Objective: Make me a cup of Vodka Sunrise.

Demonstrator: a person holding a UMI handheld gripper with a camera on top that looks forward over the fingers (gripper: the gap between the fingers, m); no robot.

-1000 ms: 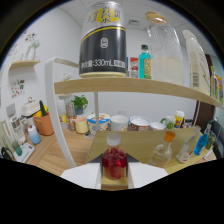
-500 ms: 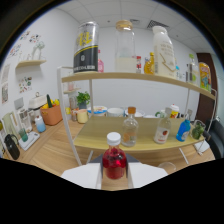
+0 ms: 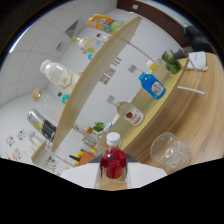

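In the gripper view, your tool (image 3: 113, 172) is pinching a small clear bottle of red liquid with a white cap (image 3: 113, 161), seemingly with both fingers pressing its sides. It is tilting over the wooden surface (image 3: 200, 120), near a clear glass cup holding ice (image 3: 170, 150).

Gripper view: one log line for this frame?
held: red bottle, white cap | fingers: shut on it | view: rolled sideways | ahead: glass with ice on table
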